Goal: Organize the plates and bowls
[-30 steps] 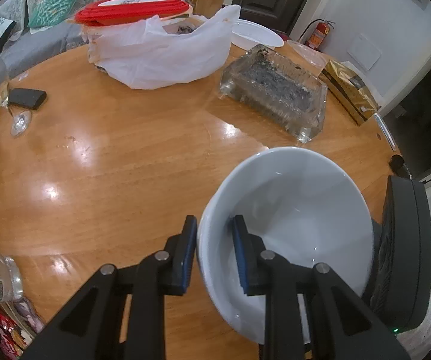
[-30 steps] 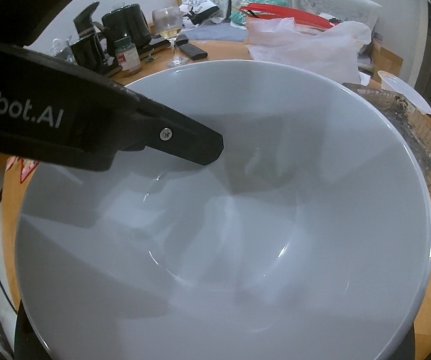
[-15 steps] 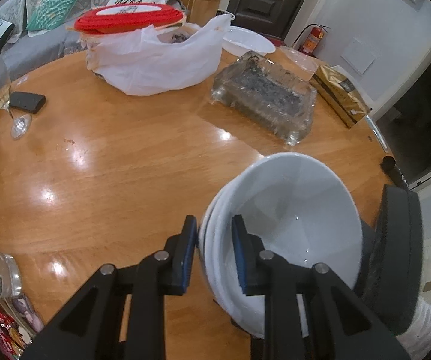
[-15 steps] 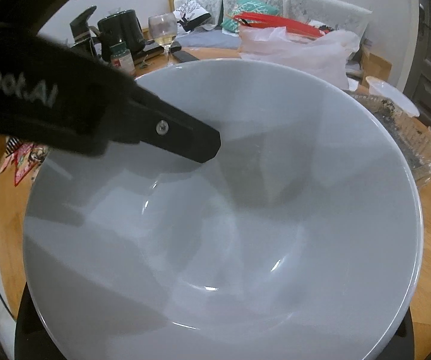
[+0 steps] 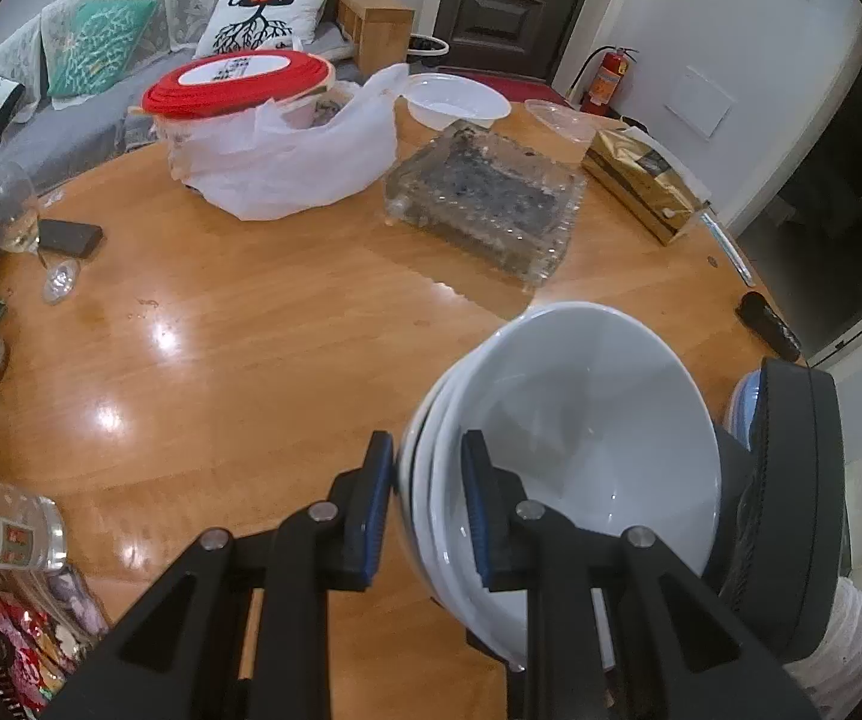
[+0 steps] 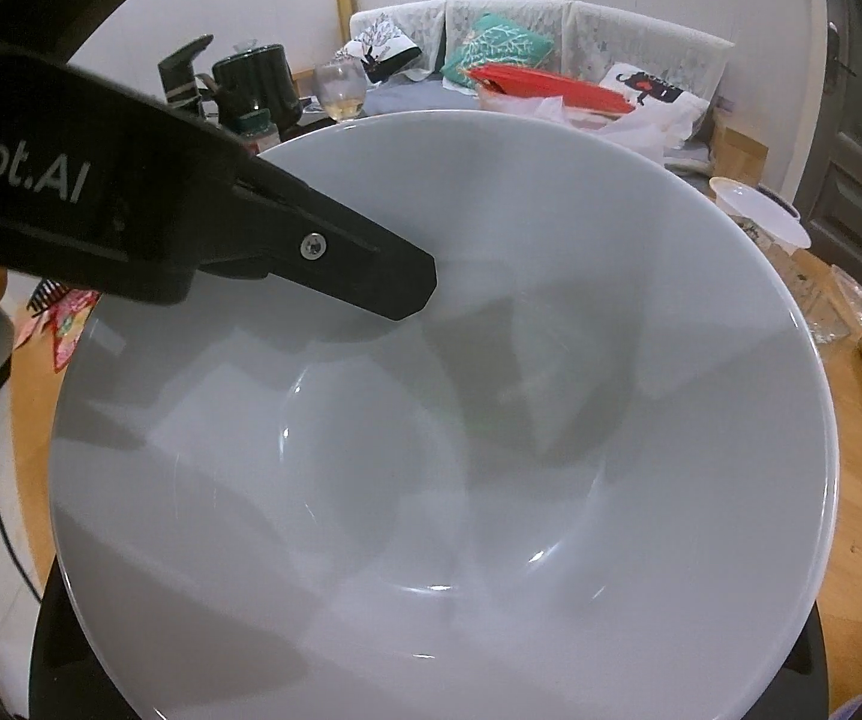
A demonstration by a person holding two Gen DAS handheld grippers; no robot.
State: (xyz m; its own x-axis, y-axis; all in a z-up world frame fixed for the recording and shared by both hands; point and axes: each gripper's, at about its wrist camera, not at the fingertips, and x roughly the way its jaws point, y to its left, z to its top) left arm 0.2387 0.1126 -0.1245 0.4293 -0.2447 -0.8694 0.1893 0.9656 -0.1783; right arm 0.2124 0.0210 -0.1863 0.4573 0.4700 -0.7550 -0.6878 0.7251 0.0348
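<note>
Bowls [image 5: 574, 456], white and nested in a stack, fill the near view; the left gripper [image 5: 425, 504] pinches their near rims, one pad inside, one outside. The right gripper is hidden under the stack, so its grip cannot be told. Farther off, a bag [image 5: 305, 162] half covers a red-lidded tub [image 5: 239, 81] on the table [image 5: 251, 330].

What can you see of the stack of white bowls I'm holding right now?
The stack of white bowls looks like glossy glazed ceramic: about three nested, rims layered at the left side, the top one empty. It sits tilted above the wooden table. The left hand-held gripper clamps the near rim, one blue pad inside, one outside. The right hand-held gripper's body sits against the far side; whether its jaws grip cannot be seen. In the right wrist view the bowl fills the frame.
</note>
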